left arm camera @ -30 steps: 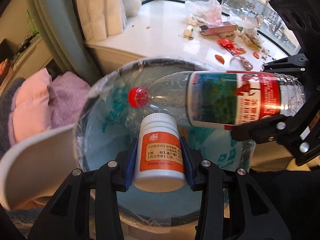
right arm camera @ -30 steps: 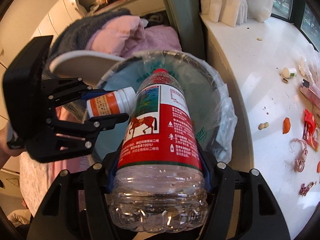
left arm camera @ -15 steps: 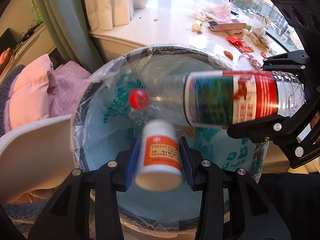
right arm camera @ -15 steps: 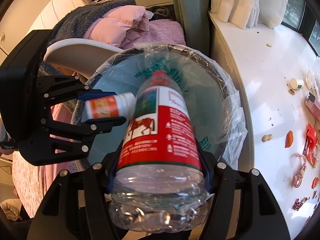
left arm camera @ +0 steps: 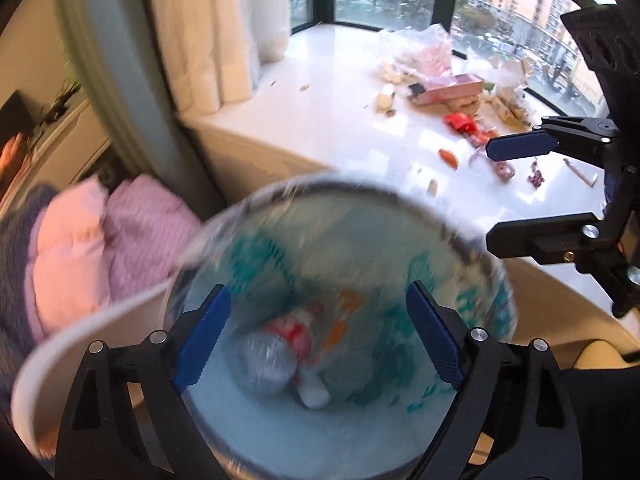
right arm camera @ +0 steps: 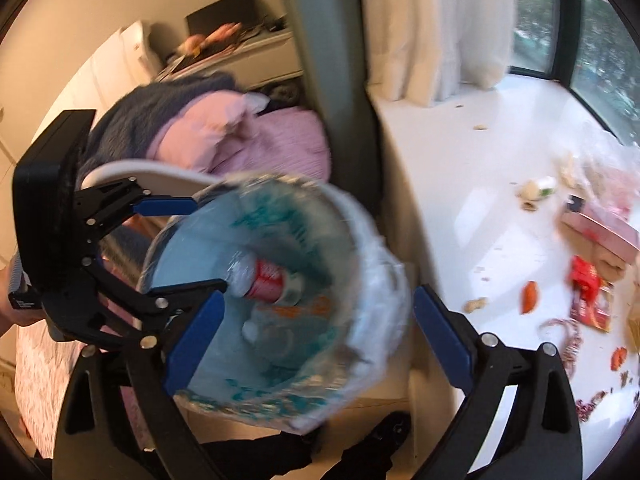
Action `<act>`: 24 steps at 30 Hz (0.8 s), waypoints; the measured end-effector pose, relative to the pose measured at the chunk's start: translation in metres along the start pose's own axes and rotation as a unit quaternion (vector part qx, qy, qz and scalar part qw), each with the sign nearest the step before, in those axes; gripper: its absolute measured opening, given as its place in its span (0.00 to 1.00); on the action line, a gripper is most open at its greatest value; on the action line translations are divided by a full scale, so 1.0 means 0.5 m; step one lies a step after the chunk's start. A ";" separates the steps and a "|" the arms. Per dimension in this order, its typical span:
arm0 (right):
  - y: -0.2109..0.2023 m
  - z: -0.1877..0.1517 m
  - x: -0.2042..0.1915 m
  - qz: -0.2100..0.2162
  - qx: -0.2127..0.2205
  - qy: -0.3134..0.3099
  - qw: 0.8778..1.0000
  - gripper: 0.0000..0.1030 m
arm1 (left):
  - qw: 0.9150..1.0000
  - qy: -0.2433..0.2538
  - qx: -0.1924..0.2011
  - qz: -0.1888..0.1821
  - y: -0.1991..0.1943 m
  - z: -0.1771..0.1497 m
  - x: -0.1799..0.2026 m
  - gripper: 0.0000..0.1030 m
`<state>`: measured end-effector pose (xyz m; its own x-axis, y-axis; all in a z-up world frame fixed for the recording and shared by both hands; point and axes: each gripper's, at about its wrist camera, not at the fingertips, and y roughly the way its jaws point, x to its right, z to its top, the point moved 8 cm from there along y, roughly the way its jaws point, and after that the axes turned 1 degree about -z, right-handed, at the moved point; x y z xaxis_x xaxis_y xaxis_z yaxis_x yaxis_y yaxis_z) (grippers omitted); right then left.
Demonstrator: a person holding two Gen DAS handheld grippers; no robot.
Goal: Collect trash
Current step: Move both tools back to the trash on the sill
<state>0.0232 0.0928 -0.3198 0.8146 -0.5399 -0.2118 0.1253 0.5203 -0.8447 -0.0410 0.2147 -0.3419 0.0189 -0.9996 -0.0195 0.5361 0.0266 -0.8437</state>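
Observation:
A round trash bin [left arm camera: 472,256] lined with a clear and teal plastic bag sits below both grippers; it also shows in the right wrist view [right arm camera: 384,304]. A clear water bottle with a red label [left arm camera: 276,344] and a white pill bottle [left arm camera: 314,390] lie at its bottom, blurred. The water bottle [right arm camera: 268,280] also shows in the right wrist view. My left gripper [left arm camera: 318,336] is open and empty above the bin. My right gripper [right arm camera: 314,340] is open and empty above the bin.
A white windowsill [left arm camera: 344,128] behind the bin carries scattered trash: a pink box [left arm camera: 448,92], red wrappers [right arm camera: 588,292], a plastic bag [left arm camera: 420,52], string and scraps. Pink and purple bedding [left arm camera: 100,248] and a white chair back [left arm camera: 80,336] lie left of the bin.
Both grippers opened. The water bottle and the pill bottle dropped from them into the bin. Both views tilted up toward the windowsill.

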 end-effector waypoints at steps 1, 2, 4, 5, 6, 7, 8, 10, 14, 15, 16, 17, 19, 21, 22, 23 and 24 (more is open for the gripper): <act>-0.008 0.000 0.019 -0.005 0.003 0.009 1.000 0.90 | 1.000 0.007 0.005 -0.003 0.001 0.018 0.010 0.85; -0.016 -0.001 0.043 -0.013 0.006 0.019 1.000 0.90 | 1.000 0.012 0.008 -0.010 0.001 0.034 0.024 0.86; -0.032 -0.003 0.085 -0.030 0.011 0.034 0.999 0.90 | 0.999 0.023 0.012 -0.021 0.010 0.063 0.047 0.87; -0.042 -0.007 0.110 -0.038 0.013 0.041 0.998 0.90 | 0.999 0.031 0.013 -0.023 0.016 0.078 0.059 0.87; -0.051 -0.011 0.130 -0.045 0.015 0.047 0.998 0.90 | 0.999 0.039 0.015 -0.026 0.023 0.094 0.073 0.87; -0.061 -0.014 0.152 -0.052 0.019 0.052 0.997 0.90 | 0.998 0.043 0.017 -0.030 0.027 0.106 0.084 0.87; -0.073 -0.019 0.178 -0.060 0.022 0.058 0.996 0.90 | 0.998 0.049 0.018 -0.035 0.033 0.120 0.099 0.87; -0.091 -0.028 0.220 -0.073 0.025 0.068 0.995 0.90 | 0.997 0.063 0.021 -0.044 0.045 0.150 0.131 0.87; -0.128 -0.049 0.313 -0.097 0.030 0.085 0.991 0.90 | 0.995 0.082 0.023 -0.059 0.074 0.199 0.195 0.87; -0.132 -0.051 0.329 -0.101 0.030 0.087 0.991 0.90 | 0.994 0.087 0.023 -0.063 0.084 0.213 0.214 0.87; -0.139 -0.055 0.349 -0.106 0.031 0.088 0.990 0.90 | 0.993 0.092 0.022 -0.067 0.091 0.222 0.230 0.87; -0.145 -0.059 0.372 -0.111 0.030 0.090 0.989 0.90 | 0.992 0.098 0.021 -0.072 0.100 0.234 0.249 0.87; -0.153 -0.063 0.411 -0.116 0.031 0.091 0.989 0.90 | 0.991 0.108 0.017 -0.080 0.120 0.255 0.282 0.87; -0.155 -0.066 0.444 -0.118 0.030 0.090 0.989 0.90 | 0.990 0.114 0.012 -0.088 0.141 0.271 0.313 0.87; -0.154 -0.066 0.459 -0.118 0.028 0.088 0.989 0.90 | 0.989 0.116 0.010 -0.091 0.152 0.278 0.327 0.87; -0.151 -0.065 0.477 -0.118 0.027 0.083 0.989 0.90 | 0.989 0.118 0.007 -0.094 0.163 0.286 0.340 0.87; -0.148 -0.064 0.489 -0.117 0.025 0.078 0.990 0.90 | 0.988 0.118 0.005 -0.095 0.177 0.293 0.353 0.87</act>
<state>0.1950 -0.0990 -0.3247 0.6625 -0.7437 -0.0900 0.3320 0.3992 -0.8546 0.1337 0.0414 -0.3415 -0.2803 -0.9598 0.0140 0.5185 -0.1636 -0.8393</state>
